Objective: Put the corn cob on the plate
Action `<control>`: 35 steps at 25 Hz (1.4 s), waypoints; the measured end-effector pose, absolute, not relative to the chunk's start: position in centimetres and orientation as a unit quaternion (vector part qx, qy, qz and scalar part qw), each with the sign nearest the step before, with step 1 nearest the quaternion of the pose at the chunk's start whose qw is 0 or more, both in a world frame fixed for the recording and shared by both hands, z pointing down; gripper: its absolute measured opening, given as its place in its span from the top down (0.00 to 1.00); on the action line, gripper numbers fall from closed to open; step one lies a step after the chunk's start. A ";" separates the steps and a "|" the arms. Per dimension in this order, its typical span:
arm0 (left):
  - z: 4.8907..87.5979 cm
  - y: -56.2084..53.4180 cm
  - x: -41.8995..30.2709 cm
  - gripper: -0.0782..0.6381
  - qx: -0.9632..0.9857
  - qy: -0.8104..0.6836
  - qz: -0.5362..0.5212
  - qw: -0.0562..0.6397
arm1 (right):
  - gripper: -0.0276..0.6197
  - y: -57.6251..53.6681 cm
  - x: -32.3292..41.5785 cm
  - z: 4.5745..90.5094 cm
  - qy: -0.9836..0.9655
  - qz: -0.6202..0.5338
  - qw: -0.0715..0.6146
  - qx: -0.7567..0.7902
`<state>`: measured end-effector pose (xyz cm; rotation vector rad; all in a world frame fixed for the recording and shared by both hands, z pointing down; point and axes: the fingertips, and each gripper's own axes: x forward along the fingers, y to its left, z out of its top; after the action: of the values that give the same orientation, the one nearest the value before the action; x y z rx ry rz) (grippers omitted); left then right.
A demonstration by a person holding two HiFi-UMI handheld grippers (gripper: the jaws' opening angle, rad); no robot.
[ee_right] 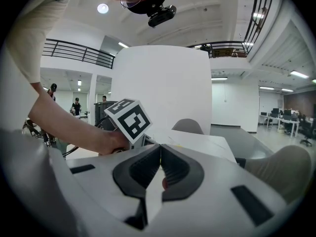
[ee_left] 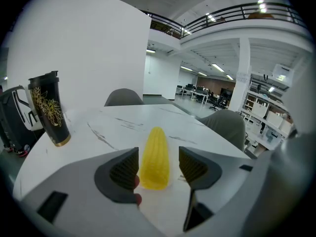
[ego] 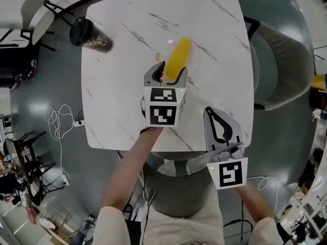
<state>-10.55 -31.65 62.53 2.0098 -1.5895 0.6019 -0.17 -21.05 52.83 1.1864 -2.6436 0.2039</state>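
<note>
The corn (ee_left: 154, 157) lies flat on the table (ego: 117, 91), its fat end right between the fingers of the left gripper (ego: 171, 73). Those fingers are spread wide, one on each side, and do not seem to squeeze it. The right gripper (ee_right: 159, 164) waits back by the table edge, fingers pressed together with nothing in them. I can't make out a plate on the white top, so I can't tell if the corn is home yet or is yet to be picked up.
</note>
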 end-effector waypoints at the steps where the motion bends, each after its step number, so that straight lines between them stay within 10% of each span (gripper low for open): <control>1: 62.2 -31.5 -10.6 0.53 0.739 -0.586 0.218 0.250 | 0.95 -20.9 -0.1 52.7 -0.903 0.069 0.117 0.407; 31: 51.1 -20.2 -10.6 0.54 0.757 -0.591 0.175 0.216 | 0.95 -15.0 1.7 45.6 -0.887 0.059 0.094 0.448; 35: 49.5 -18.6 -11.3 0.67 0.749 -0.607 0.176 0.201 | 0.95 -14.6 1.8 44.4 -0.882 0.048 0.097 0.458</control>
<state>-11.32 -18.63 49.46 2.0916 -1.6961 0.4904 1.83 -14.57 44.41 1.3559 -2.6134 0.1424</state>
